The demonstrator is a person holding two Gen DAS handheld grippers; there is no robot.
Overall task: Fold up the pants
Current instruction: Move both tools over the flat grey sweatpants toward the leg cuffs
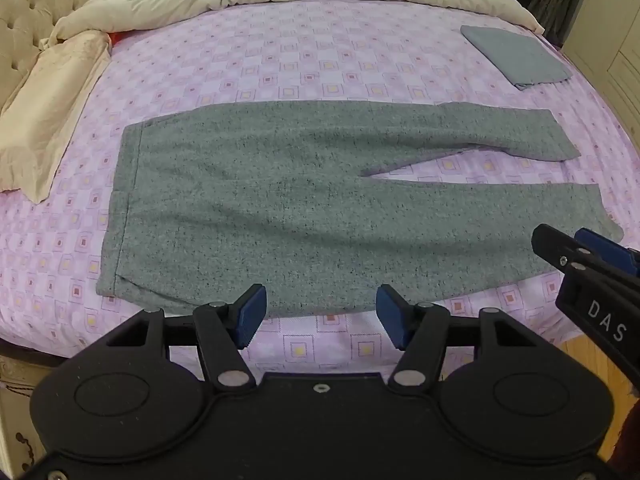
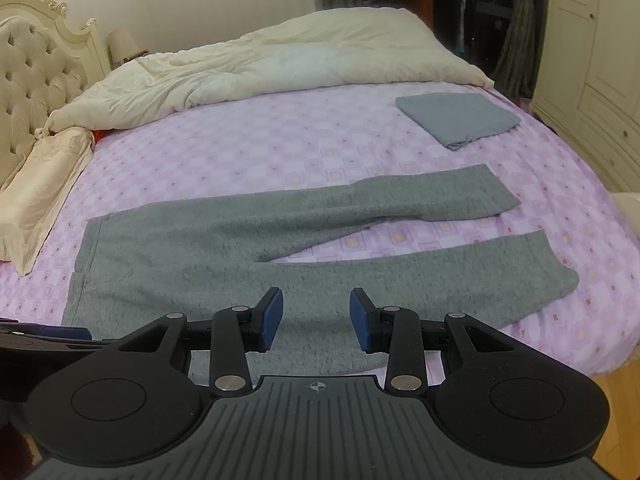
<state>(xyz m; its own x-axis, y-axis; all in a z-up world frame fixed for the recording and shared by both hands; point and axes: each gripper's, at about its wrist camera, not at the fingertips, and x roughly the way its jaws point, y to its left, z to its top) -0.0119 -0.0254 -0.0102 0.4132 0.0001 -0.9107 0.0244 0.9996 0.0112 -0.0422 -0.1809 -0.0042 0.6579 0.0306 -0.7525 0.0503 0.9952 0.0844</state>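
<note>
Left tongs (image 1: pixel 320 316): matte black plastic frame, two round hubs, silver pivot pins, blue pads on both fingers, one small screw at centre of base. Right tongs (image 2: pixel 316 318): same build, ribbed grey base plate with crosshair mark; white letters "DAS" on its side, seen beside the left tongs

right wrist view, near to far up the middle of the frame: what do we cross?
right gripper, open with nothing between the pads → grey pants, spread flat → bare lilac bedsheet → cream duvet bunched at the far side → wall.
</note>
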